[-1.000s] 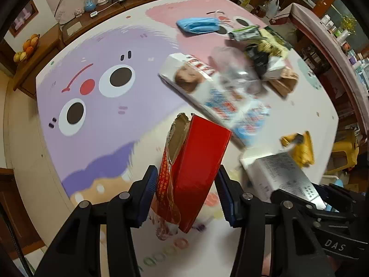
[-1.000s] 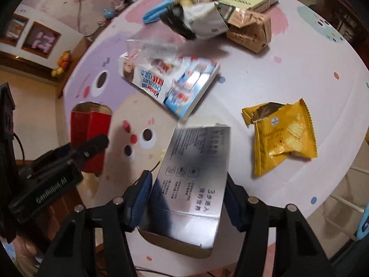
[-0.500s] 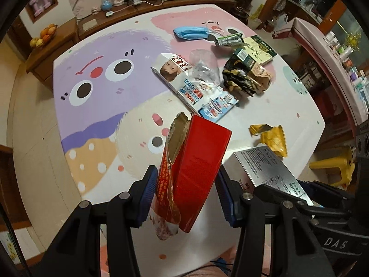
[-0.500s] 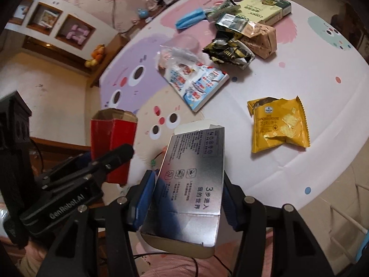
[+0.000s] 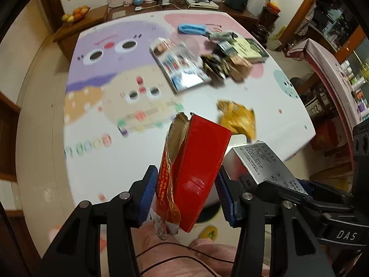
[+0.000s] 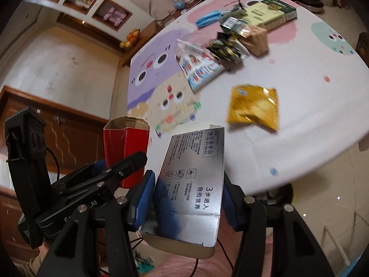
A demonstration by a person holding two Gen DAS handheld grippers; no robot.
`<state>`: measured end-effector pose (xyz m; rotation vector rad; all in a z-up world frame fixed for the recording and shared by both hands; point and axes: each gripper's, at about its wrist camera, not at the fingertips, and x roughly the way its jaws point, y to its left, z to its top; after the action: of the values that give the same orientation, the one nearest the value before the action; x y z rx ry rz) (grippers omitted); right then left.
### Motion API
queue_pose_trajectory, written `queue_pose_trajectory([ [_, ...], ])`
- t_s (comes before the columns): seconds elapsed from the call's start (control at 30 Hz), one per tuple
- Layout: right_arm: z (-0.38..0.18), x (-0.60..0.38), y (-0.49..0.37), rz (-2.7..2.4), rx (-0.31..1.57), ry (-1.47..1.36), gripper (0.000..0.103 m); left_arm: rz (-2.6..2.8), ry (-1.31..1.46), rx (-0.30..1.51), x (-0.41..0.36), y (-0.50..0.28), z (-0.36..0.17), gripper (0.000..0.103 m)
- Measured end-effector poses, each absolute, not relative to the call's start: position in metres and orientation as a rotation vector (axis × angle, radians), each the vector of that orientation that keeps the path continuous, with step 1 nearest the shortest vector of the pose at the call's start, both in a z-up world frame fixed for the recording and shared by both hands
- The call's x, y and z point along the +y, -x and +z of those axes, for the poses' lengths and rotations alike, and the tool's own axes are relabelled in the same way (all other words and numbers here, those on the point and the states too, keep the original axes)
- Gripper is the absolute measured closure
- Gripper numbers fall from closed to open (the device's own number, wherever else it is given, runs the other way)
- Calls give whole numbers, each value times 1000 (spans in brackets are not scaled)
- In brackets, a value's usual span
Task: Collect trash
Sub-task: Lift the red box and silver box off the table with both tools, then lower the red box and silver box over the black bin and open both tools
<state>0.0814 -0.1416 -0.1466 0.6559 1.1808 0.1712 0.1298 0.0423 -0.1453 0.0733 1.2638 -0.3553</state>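
- The left gripper (image 5: 185, 196) has a torn red carton (image 5: 196, 173) clamped between its blue-padded fingers (image 5: 147, 194), open ragged end pointing away from the camera, a strip of clear film hanging down its side.
- In the right wrist view that same red carton (image 6: 125, 152) shows on the left, its brown cardboard mouth facing up, held clear of the table's near edge.
- The right gripper (image 6: 184, 198) is squeezing a silver box (image 6: 193, 184) with printed text and small icons; both pads press its long sides.
- From the left wrist view the silver box (image 5: 260, 161) sits just right of the red carton, the two held side by side, off the table.
- The table (image 5: 103, 161) wears a cloth with cartoon faces in purple, pink and tan.
- A yellow snack wrapper (image 6: 253, 106) lies alone near the near edge of the table, blurred.
- Toward the middle lies a flat blue-and-white chocolate box (image 6: 200, 71), with a crumpled clear plastic bag (image 6: 186, 46) on its far end.
- Beyond it there's a cluster: a black-and-gold wrapper (image 6: 227, 47), a brown paper package (image 6: 256, 39), and a green-and-cream box (image 6: 269, 13) close to the far right corner.
- A blue face mask (image 6: 208, 18) rests near the far edge, beside that cluster.
- A pink-clad lap (image 5: 184, 260) fills the bottom of the view, a thin black cable crossing it.
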Motion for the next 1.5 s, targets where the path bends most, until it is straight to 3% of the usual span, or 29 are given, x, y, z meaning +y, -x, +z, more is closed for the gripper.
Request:
queue_pose_trajectory([
  [0.23,-170,-182,-26,173,1238,-658,49,-342,-52,1316,12,-67,-170,54],
  [0.5,-240,-213,25,56,1351,-718,48,-409,-82,1417,-13,-15,-224,54],
  [0.9,-436,-212,46,-108,1560,-679,47,-389,-142,1495,-31,17,-398,54],
  [1.07,-487,-205,40,-122,1598,-632,46,-342,-141,1518,-27,10,-453,53],
  [1.2,-512,-201,27,-98,1606,-631,43,-326,-141,1510,-24,2,-474,46],
  [1.3,-518,-199,21,-91,1585,-651,43,-321,-142,1496,-19,0,-479,27],
  [1.5,-513,-197,13,-125,1567,-673,29,-322,-109,1511,-6,-10,-473,15],
])
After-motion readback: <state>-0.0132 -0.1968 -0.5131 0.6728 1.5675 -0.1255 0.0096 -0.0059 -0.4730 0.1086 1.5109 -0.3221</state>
